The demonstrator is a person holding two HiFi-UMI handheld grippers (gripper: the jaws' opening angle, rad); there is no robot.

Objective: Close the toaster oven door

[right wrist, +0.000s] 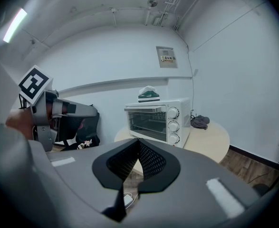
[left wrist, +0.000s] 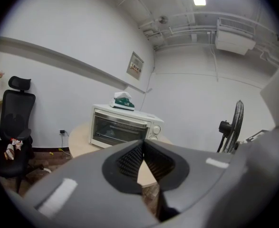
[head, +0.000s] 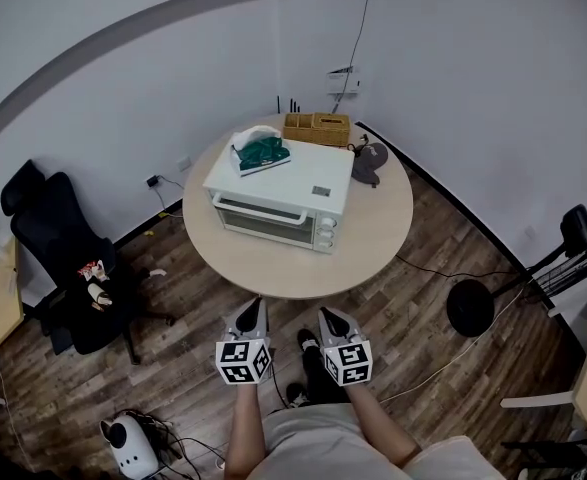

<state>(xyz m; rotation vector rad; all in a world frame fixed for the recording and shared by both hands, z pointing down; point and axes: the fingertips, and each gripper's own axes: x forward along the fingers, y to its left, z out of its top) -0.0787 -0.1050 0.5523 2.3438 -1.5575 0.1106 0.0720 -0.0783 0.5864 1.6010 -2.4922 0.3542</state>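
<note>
A white toaster oven [head: 278, 203] [left wrist: 122, 127] [right wrist: 156, 120] stands on the round wooden table [head: 373, 238], its glass door upright against the front and its knobs on the right. Both grippers hover over the floor short of the table's near edge, apart from the oven. In the head view my left gripper [head: 258, 304] and right gripper [head: 326, 314] sit side by side, pointing at the table. The left gripper [left wrist: 143, 141] is shut with nothing between its pads. My right gripper [right wrist: 138, 140] is likewise shut and empty.
A green and white iron [head: 261, 151] rests on the oven's top. Behind it sit a wicker basket [head: 316, 128] and a dark cloth [head: 370, 161]. A black office chair [head: 68, 268] stands left, a floor fan [head: 470, 308] right, cables and a small white device [head: 128, 446] on the floor.
</note>
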